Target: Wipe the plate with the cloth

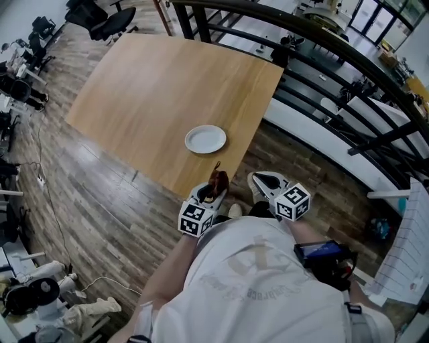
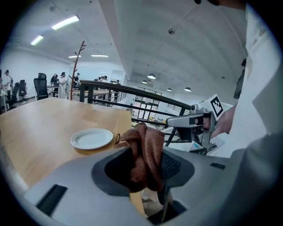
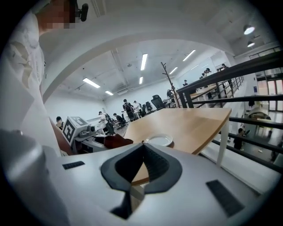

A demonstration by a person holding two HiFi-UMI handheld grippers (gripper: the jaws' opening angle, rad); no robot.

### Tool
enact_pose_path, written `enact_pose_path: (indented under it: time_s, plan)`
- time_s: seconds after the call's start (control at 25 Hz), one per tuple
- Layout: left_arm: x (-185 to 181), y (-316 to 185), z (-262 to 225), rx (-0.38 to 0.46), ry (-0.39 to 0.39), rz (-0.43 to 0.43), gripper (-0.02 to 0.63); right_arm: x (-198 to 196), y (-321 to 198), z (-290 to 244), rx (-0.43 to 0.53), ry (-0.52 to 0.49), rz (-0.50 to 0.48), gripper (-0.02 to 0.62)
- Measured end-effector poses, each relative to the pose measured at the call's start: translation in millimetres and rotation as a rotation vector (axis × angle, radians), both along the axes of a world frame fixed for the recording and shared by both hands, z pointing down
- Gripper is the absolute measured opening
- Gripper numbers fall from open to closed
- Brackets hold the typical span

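A white plate [image 1: 206, 139] sits near the front edge of the wooden table [image 1: 147, 87], empty and dry-looking. My left gripper [image 1: 213, 191] hovers just off that edge, short of the plate, shut on a bunched brown cloth [image 1: 218, 181]. In the left gripper view the cloth [image 2: 143, 152] fills the jaws, with the plate [image 2: 92, 138] ahead to the left. My right gripper [image 1: 263, 182] is held beside it to the right, over the floor, its jaws shut with nothing between them. The right gripper view shows the plate [image 3: 159, 140] and the cloth [image 3: 116, 141] to its left.
A black metal railing [image 1: 348, 80] runs along the table's right side, with a lower level beyond it. Office chairs [image 1: 107, 20] stand at the far end. Cables and equipment [image 1: 40, 295] lie on the wood floor at the left. People stand far off.
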State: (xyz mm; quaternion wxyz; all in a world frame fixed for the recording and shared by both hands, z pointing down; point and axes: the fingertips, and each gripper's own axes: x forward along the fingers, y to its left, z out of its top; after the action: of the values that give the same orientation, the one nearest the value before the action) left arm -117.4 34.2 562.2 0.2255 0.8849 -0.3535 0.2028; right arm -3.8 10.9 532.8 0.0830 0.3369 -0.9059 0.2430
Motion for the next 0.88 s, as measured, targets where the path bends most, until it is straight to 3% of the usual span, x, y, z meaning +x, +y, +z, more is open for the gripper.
enact_pose_path:
  time_s: [0.52, 0.88]
  plan:
    - [-3.3, -85.0, -8.3, -0.029, -0.014, -0.227, 0.170, 3.5, -96.6, 10.3, -0.046, -0.021, -0.203, 0.014]
    - [3.2, -126.9, 7.7, -0.061, -0.079, -0.282, 0.170, -2.2, -149.8, 14.1, -0.083, -0.099, -0.275, 0.014]
